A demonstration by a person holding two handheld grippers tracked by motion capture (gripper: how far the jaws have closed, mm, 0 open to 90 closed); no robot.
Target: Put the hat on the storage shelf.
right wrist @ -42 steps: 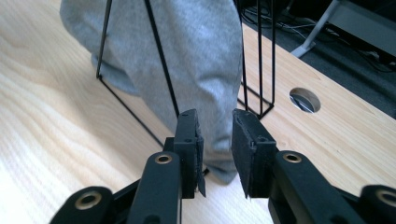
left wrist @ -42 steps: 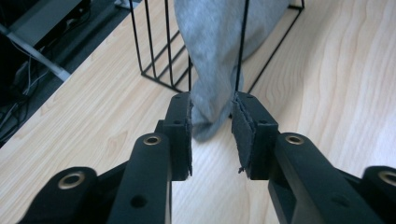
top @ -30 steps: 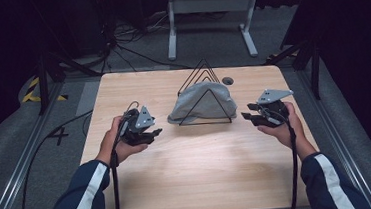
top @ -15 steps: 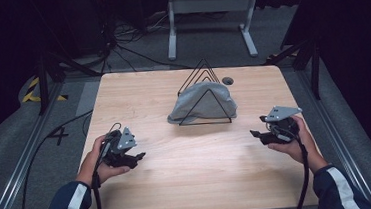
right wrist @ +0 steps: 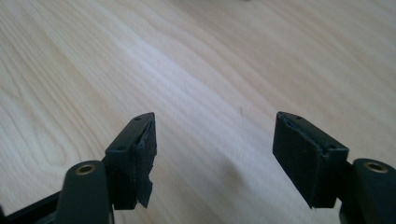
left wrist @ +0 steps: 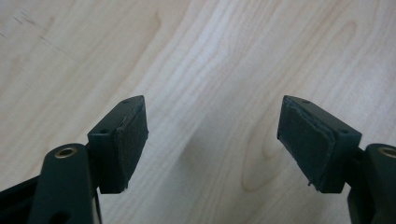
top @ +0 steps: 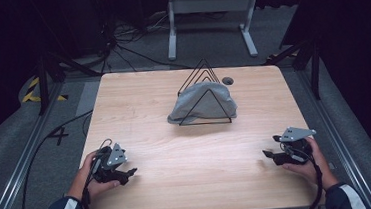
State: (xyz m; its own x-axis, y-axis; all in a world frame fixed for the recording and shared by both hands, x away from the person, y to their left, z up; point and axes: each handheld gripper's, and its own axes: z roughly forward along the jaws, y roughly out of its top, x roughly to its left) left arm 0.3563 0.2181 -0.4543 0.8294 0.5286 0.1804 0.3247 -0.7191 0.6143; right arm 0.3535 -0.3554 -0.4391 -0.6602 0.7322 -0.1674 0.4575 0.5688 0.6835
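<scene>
Nearest the person, the left gripper [top: 125, 175] sits low over the near left part of the wooden table [top: 139, 113], and the left gripper view shows its two black jaws standing well apart with bare wood grain between the pads [left wrist: 130, 140]; they have just been opening, and nothing lies between them. On the near right, the right gripper [top: 270, 155] is in the same condition: jaws spread, just opened further, only tabletop between its pads [right wrist: 145, 151], one of which looks a little ragged at its lower edge. Both tools are well apart from the grey cloth [top: 200, 99], which lies bunched in a soft mound farther back at the middle of the table, draped into the black wire rack [top: 202, 78] so that the triangular wires stand in front of it and rise behind it. By its folds and slump the cloth looks light, limp and not fragile; it will likely sag and trail when lifted and could snag on the wires. A sensible hold would be a pinch on a free fold or hem at the left or right end of the mound, clear of the rack, one gripper per side. Just behind the rack a small round hole [top: 228, 80] marks the tabletop.
</scene>
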